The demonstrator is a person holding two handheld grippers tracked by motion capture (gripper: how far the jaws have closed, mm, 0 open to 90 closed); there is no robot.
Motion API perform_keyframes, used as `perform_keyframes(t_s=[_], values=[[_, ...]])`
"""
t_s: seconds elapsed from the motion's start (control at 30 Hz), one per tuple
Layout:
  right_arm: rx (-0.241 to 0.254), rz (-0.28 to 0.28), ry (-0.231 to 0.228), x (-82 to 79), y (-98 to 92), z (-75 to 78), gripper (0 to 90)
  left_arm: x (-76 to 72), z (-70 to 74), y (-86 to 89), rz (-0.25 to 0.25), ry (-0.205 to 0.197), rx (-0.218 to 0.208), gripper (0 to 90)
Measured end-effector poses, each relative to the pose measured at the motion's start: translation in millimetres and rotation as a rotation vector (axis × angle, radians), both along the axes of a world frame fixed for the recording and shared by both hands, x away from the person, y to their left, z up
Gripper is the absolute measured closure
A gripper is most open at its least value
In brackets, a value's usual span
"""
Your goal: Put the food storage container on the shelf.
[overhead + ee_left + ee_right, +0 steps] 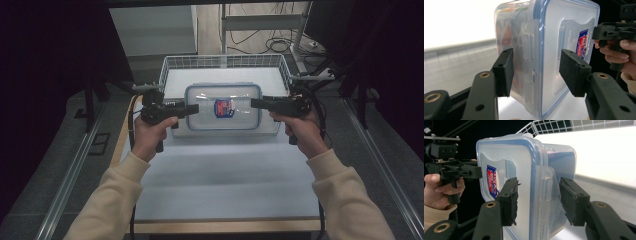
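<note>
We've got the clear lidded container (pixel 223 107) gripped from both ends: left gripper (pixel 192 108) clamped on its left short end, right gripper (pixel 256 103) clamped on its right end, pads over the latches. Container sits above the wire basket (pixel 170 65), near its front edge. Contents: something colourful inside, blurred through the wall; can't identify it.

The right hand-held gripper (pixel 537 200) is clamping one end of a clear plastic container (pixel 524 170) across its blue-rimmed lid and side latch. Opposite, the left hand-held gripper (pixel 477 172) is meeting the lid beside a red-and-blue label (pixel 492 181). A white wire basket (pixel 564 125) is showing behind.
</note>
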State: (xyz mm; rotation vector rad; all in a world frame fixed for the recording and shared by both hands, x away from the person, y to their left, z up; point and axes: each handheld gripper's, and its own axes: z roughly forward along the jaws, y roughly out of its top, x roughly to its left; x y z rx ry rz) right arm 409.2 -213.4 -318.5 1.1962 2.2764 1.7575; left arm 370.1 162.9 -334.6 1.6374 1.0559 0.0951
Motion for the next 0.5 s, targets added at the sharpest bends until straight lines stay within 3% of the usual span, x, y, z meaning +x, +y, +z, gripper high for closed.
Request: perform_keyframes(t_s=[0.23, 0.27, 0.33, 0.4, 0.43, 0.5], values=[[0.003, -0.004, 0.003, 27.4, 3.1, 17.8, 50.4, 29.0, 15.3, 2.9, 0.005, 0.007, -0.021, 46.9], [0.004, -0.007, 0.003, 38.2, 3.8, 25.7, 50.4, 40.6, 22.4, 3.7, 0.002, 0.011, -0.023, 46.9], [0.002, -0.009, 0.0, 43.0, 4.2, 29.0, 50.4, 47.3, 26.2, 4.0, 0.003, 0.014, -0.024, 46.9], [0.005, -0.014, 0.009, 57.7, 5.2, 36.1, 50.4, 61.9, 30.9, 5.0, 0.001, 0.024, -0.026, 46.9], [0.005, -0.016, 0.017, 63.3, 5.4, 37.4, 50.4, 61.9, 30.9, 5.0, 0.001, 0.024, -0.026, 46.9], [0.006, -0.018, 0.033, 75.1, 5.3, 37.9, 50.4, 80.4, 32.1, 5.6, -0.003, 0.045, -0.024, 46.8]])
